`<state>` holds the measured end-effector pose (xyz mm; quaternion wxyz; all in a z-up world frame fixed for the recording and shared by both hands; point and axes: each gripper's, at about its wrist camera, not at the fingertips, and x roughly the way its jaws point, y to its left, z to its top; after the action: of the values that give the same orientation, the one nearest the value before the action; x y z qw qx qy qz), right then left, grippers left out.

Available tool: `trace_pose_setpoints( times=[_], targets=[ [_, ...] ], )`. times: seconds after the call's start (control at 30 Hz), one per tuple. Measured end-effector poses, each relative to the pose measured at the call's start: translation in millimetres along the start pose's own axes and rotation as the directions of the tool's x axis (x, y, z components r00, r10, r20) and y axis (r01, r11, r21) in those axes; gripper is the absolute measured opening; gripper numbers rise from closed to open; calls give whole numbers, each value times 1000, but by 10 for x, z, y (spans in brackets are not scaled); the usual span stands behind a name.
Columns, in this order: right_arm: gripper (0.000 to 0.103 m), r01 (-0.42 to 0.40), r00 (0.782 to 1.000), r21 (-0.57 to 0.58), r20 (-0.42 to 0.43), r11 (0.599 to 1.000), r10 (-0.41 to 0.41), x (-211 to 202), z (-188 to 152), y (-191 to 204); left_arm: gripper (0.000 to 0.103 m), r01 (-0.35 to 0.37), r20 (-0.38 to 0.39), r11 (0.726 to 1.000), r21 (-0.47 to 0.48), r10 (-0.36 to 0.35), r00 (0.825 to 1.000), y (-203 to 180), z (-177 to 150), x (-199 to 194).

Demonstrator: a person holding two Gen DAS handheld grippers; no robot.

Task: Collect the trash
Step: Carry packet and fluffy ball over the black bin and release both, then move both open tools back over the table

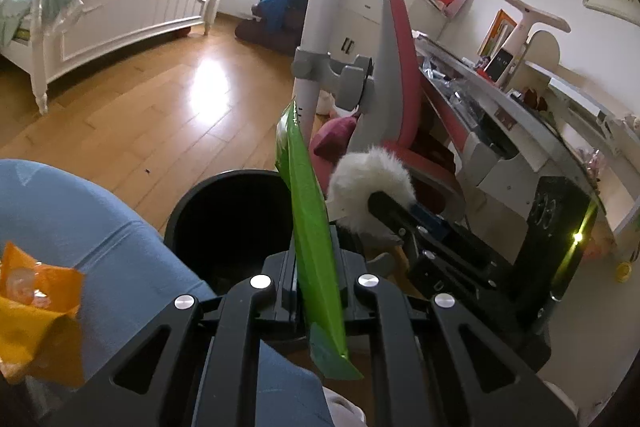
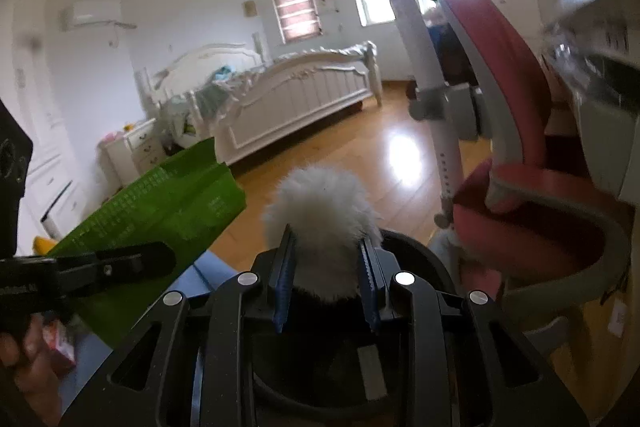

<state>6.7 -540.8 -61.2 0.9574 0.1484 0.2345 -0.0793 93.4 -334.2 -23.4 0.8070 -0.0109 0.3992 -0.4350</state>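
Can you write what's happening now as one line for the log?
left gripper: shut on green wrapper | right gripper: shut on white fluff | both above black bin

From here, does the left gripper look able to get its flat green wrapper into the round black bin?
Probably yes: the left gripper holds the green wrapper beside the black bin's open mouth, nothing between.

Wood floor (image 1: 132, 131) w/ black bin (image 1: 208, 211), bed (image 1: 120, 15), red chair (image 1: 404, 115).
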Motion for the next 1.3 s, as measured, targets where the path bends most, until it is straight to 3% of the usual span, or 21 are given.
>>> trace_pose_setpoints(
  times=[0.5,0.57,0.6,0.63,0.67,0.7,0.73,0.87,1.07,1.17,1.3],
  targets=[
    [29,-6,998,53,-68,999,10,256,-145,-143,12,0,-86,1000,-4,0,996,26,9,391],
    [33,-9,997,65,-80,998,14,269,-144,-160,15,-22,-91,1000,2,22,996,25,15,408],
    [44,-11,996,72,-89,997,17,286,-132,-173,17,-41,-93,999,8,42,995,22,21,419],
    [61,-9,996,78,-88,997,16,282,-129,-182,31,-56,-96,998,10,56,994,19,28,429],
    [70,-3,997,88,-77,996,10,261,-122,-190,45,-72,-98,997,3,72,993,32,41,424],
    [80,-5,998,96,-62,995,11,237,-114,-204,75,-77,-92,997,-2,77,993,37,43,412],
    [80,-9,998,97,-57,995,15,208,-109,-198,88,-84,-62,996,-3,84,995,37,51,350],
    [80,-11,998,80,-61,997,16,146,-93,-148,88,-94,-7,995,30,94,996,-34,102,106],
    [80,-79,995,52,-61,996,82,28,-50,127,92,-108,62,993,43,106,992,-100,32,-397],
    [80,-158,985,8,-73,987,158,-18,-15,417,93,-143,81,989,41,139,987,-40,-64,-709],
    [82,-326,942,-115,-124,938,312,-81,63,1028,95,-206,107,978,26,202,974,140,-262,-1176]
  ],
)
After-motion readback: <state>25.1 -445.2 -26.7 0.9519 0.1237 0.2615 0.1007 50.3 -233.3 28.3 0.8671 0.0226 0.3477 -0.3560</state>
